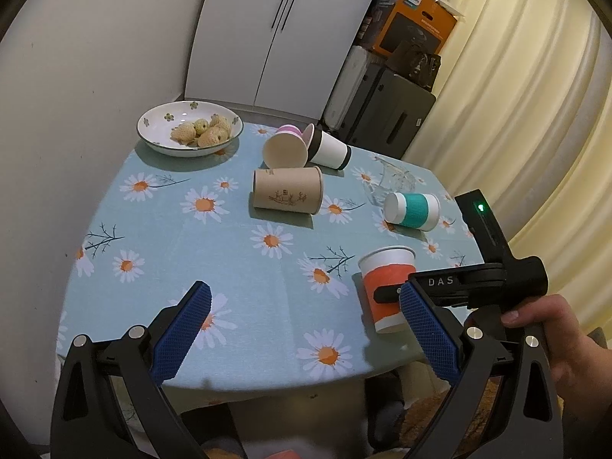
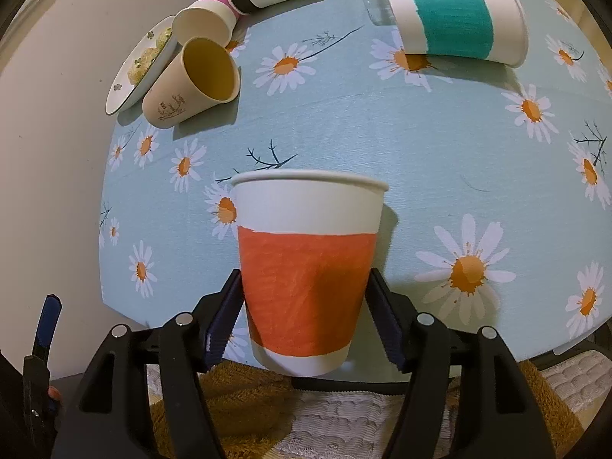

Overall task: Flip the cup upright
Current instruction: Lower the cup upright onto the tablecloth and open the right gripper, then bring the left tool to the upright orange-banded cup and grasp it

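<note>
The right claw (image 2: 304, 313) gripped the orange-banded cup (image 2: 306, 267) upright at the desk (image 2: 344, 134) edge nearest the camera, so it was best lowered level, then released gently; the left claw (image 1: 306, 321) hung open beside that cup

This is somebody's home, a dining corner by the look of it. A round table (image 1: 172, 237) wears a pale blue cloth printed with daisies, and a flowered bowl (image 1: 153, 141) of small pale fruits sits near the wall. Behind it stands a tall white cabinet (image 1: 267, 34) with double doors. Cream curtains (image 1: 528, 88) hang on one side, with a dark suitcase (image 1: 386, 111) and an orange appliance box (image 1: 413, 26) (stacked household clutter) beside them.
</note>
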Demonstrator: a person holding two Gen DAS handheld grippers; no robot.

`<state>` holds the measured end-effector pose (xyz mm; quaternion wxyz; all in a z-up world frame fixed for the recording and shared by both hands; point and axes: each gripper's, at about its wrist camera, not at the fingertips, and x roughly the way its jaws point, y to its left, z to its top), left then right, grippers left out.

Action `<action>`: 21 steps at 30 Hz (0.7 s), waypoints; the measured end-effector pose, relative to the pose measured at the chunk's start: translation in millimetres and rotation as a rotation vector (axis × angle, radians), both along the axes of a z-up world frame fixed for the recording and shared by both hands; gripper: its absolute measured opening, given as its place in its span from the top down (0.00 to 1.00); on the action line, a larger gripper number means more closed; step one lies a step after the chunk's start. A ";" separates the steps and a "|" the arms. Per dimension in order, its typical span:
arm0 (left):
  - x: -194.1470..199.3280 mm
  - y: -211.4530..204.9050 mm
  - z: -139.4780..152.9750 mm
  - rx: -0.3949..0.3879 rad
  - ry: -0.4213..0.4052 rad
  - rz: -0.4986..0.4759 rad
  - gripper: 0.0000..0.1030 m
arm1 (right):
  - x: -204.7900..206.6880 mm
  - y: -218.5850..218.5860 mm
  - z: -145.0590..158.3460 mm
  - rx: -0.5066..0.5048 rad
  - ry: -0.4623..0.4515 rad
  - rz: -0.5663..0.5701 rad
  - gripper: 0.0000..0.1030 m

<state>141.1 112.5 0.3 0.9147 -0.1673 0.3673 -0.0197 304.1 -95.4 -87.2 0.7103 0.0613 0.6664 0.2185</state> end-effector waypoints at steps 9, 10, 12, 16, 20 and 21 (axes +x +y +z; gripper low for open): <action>2.1 -9.4 5.7 0.024 -0.001 -0.014 0.07 | 0.0 -13.2 12.2 0.028 -0.001 -0.005 0.32; 2.9 -10.2 6.5 0.025 -0.001 -0.015 0.07 | 0.1 -14.9 14.8 0.031 -0.001 -0.004 0.32; 5.2 -11.0 9.2 0.020 0.000 -0.017 0.07 | -0.6 -19.5 23.2 0.041 -0.014 -0.001 0.32; 13.3 -17.9 14.6 0.003 0.006 -0.031 0.07 | -2.6 -37.3 44.7 0.079 -0.052 -0.012 0.32; 23.8 -30.9 16.1 -0.021 0.016 -0.053 0.07 | -5.1 -65.9 56.4 0.160 -0.045 -0.049 0.32; 28.5 -37.4 14.9 -0.028 0.026 -0.064 0.07 | -6.0 -73.4 57.4 0.180 -0.037 -0.062 0.32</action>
